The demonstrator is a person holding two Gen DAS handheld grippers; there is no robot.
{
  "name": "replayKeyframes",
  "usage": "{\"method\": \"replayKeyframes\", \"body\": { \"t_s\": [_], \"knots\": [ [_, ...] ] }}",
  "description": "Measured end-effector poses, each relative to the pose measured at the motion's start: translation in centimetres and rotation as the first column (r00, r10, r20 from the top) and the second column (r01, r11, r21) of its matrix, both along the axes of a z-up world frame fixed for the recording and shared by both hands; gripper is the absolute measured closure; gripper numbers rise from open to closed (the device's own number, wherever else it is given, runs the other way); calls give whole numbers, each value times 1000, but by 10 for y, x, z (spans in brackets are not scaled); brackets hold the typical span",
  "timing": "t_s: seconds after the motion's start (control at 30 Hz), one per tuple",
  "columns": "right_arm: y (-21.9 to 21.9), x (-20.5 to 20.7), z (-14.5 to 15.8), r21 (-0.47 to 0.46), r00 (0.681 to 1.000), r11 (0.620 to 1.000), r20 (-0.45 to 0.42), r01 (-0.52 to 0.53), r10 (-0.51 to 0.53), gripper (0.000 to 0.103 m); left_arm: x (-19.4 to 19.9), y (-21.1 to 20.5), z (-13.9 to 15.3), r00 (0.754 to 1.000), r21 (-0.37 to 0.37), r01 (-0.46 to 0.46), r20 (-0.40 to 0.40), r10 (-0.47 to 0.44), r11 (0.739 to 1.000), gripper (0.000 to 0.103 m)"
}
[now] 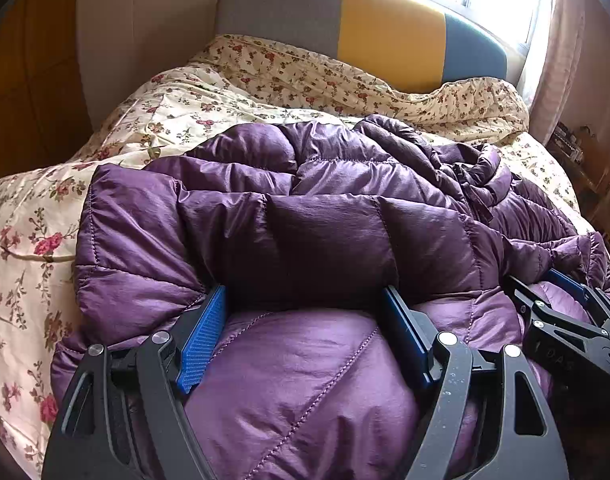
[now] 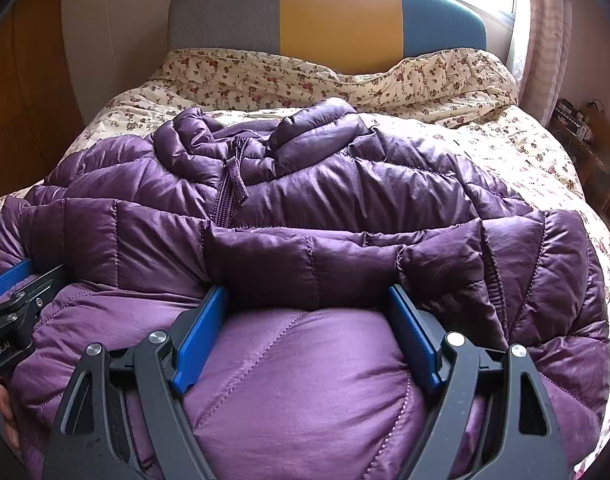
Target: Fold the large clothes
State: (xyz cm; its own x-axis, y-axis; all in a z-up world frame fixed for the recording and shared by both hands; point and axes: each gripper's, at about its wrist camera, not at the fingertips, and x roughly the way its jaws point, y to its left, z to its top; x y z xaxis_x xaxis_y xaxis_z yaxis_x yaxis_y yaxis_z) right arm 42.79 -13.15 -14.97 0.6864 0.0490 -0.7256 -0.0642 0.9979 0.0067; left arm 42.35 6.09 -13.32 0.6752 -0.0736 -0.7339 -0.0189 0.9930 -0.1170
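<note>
A purple quilted down jacket (image 1: 313,216) lies on the bed, folded over itself, with its zipper and collar toward the far side; it also fills the right wrist view (image 2: 345,192). My left gripper (image 1: 305,304) is open, its blue pads pushed under a folded layer of the jacket, with puffy fabric between them. My right gripper (image 2: 305,300) is open the same way, pads tucked under the fold. The right gripper (image 1: 565,300) shows at the right edge of the left wrist view, and the left gripper (image 2: 13,280) at the left edge of the right wrist view.
The bed has a cream floral duvet (image 1: 225,92) bunched near a grey, yellow and blue headboard (image 1: 385,28). A bright window with a pink curtain (image 2: 545,40) is at the far right. A wooden wardrobe (image 2: 25,80) stands left. Cluttered shelves (image 2: 585,128) stand right.
</note>
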Motion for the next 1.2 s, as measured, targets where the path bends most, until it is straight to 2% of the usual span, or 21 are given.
{"method": "replayKeyframes", "body": {
  "t_s": [0.1,0.2,0.3,0.37,0.5,0.67,0.9,1.2],
  "knots": [
    [0,3,2,-14,1000,1000,-22,1,-2,20,1,4,2,1000,-13,13,-8,-13,1000,22],
    [-3,6,13,-17,998,1000,-65,-19,17,8,-6,6,10,999,27,9,-31,-8,1000,20],
    [-10,-3,29,23,997,999,-69,-22,24,6,-29,12,25,1000,58,3,-16,-2,998,19],
    [-16,-17,42,33,998,999,-45,-33,35,4,-47,16,33,1000,56,-7,-2,7,998,19],
    [-25,-51,54,56,996,996,-57,-63,66,3,-95,21,54,999,68,-14,44,11,998,19],
    [-32,-99,49,48,990,994,-100,-94,98,3,-154,21,69,995,71,-16,95,9,997,19],
    [-46,-164,27,13,983,995,-152,-100,101,3,-218,22,71,993,80,-21,118,12,997,19],
    [-79,-223,18,12,983,999,-177,-50,51,3,-266,25,64,994,71,-8,110,0,997,19]
  ]
}}
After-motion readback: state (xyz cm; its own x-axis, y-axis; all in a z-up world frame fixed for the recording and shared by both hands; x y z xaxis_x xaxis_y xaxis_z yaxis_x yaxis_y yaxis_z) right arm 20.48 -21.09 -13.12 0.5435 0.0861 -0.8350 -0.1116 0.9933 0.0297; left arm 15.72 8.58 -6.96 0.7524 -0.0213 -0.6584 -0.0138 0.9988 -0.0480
